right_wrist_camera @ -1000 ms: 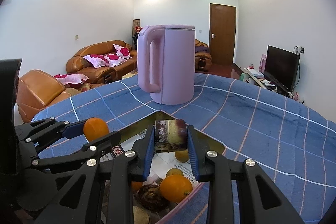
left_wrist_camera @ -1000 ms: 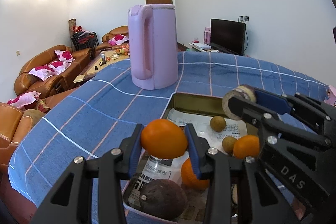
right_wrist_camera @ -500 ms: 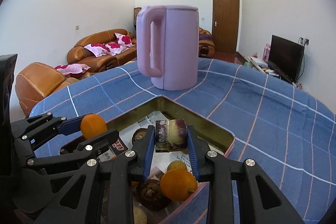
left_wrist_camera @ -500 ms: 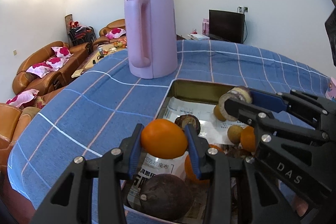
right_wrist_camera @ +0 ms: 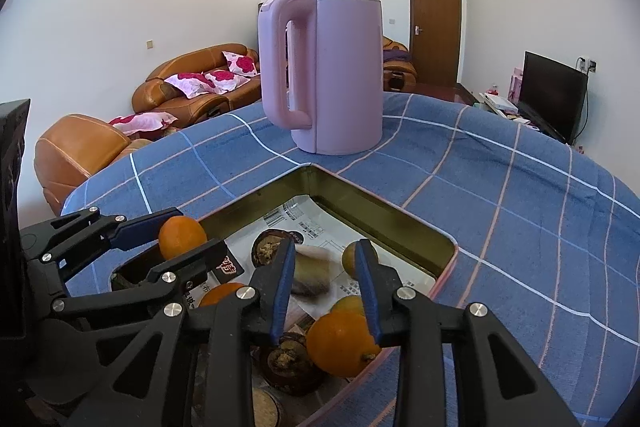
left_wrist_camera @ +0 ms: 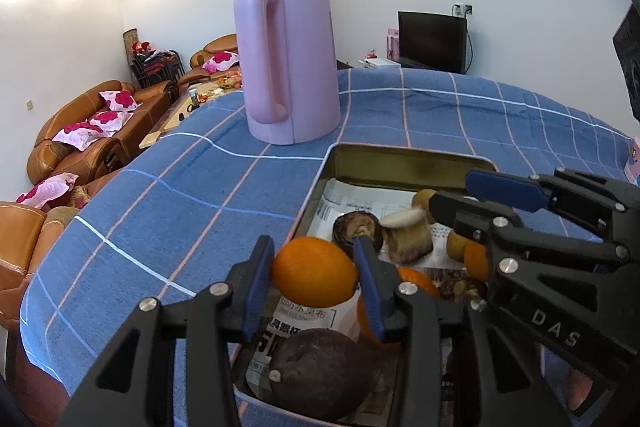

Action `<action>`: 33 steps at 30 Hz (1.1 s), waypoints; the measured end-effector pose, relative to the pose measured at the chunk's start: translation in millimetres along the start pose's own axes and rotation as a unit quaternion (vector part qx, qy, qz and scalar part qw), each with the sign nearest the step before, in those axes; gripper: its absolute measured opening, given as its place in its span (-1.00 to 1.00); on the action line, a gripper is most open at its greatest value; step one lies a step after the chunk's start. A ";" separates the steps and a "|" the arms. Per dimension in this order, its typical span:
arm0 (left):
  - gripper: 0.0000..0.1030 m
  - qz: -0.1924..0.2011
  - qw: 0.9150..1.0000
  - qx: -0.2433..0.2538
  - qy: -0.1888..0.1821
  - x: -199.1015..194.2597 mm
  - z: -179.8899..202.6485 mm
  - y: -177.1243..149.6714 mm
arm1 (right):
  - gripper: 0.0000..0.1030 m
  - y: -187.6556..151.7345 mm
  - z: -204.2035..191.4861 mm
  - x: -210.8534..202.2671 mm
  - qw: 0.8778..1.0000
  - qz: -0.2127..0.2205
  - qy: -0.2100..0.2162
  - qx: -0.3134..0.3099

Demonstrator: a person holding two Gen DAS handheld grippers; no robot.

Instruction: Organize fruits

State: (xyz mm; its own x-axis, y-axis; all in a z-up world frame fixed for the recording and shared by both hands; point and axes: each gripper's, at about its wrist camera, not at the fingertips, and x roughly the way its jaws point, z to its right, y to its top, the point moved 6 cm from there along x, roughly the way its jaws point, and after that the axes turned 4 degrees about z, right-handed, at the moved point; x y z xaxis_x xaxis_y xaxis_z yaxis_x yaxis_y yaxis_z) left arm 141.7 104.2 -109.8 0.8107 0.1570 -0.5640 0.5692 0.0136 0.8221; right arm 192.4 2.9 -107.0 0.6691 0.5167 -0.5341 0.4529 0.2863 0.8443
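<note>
Now we have an orange [left_wrist_camera: 314,277] between the pads of the left gripper [left_wrist_camera: 316,287], low and centre in the left wrist view, just above the near left rim of the tin tray [left_wrist_camera: 400,163]; its jaws are opening, yet the pads look to press on the fruit. To place it well, we should bring it over a bare patch of newspaper [left_wrist_camera: 360,195] inside the tray, lower it close to the paper, then let go fully so it does not roll against the dark round fruit [left_wrist_camera: 320,371] below. Compared with a second ago, the cut root piece [right_wrist_camera: 310,273] no longer sits in the right gripper [right_wrist_camera: 324,287]: it lies blurred on the paper, and those jaws, opening, stand apart with nothing pressed between them. The pink kettle [left_wrist_camera: 288,59] stands beyond the tray on the blue checked cloth [left_wrist_camera: 180,187].
</note>
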 end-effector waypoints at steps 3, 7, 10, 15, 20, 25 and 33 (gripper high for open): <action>0.05 0.003 1.000 -0.003 -0.001 -2.7 -1.4 0.3 | -0.22 0.3 3.6 -3.1 1.000 0.003 -0.006 0.005; 0.58 0.017 1.000 -0.001 -0.005 -13.1 0.1 2.6 | -0.01 2.6 11.3 -15.1 1.000 0.015 -0.012 0.020; 0.60 0.030 1.000 0.005 -0.006 -22.6 3.3 5.6 | 0.12 4.9 13.9 -29.2 0.999 0.029 -0.015 0.026; 0.66 0.041 0.999 0.008 -0.010 -35.9 7.3 9.0 | 0.12 6.4 18.0 -52.2 0.998 0.049 -0.029 0.028; 0.76 0.054 0.999 0.004 -0.006 -47.9 7.5 9.8 | 0.13 6.5 34.4 -74.7 0.995 0.071 -0.055 0.049; 0.76 0.064 0.998 -0.012 -0.005 -55.1 4.2 14.2 | 0.14 2.8 45.8 -87.4 0.993 0.079 -0.064 0.067; 0.77 0.075 0.997 -0.019 -0.004 -63.3 4.8 18.5 | 0.14 1.9 48.4 -101.8 0.991 0.088 -0.067 0.072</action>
State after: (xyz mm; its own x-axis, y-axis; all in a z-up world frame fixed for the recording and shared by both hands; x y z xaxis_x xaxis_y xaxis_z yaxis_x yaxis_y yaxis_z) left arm 101.6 89.8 -59.2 0.8872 0.1526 -0.4354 0.4366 0.0276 0.8992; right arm 153.7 -88.2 -53.1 0.8137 0.4332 -0.3876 0.3950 0.0770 0.9154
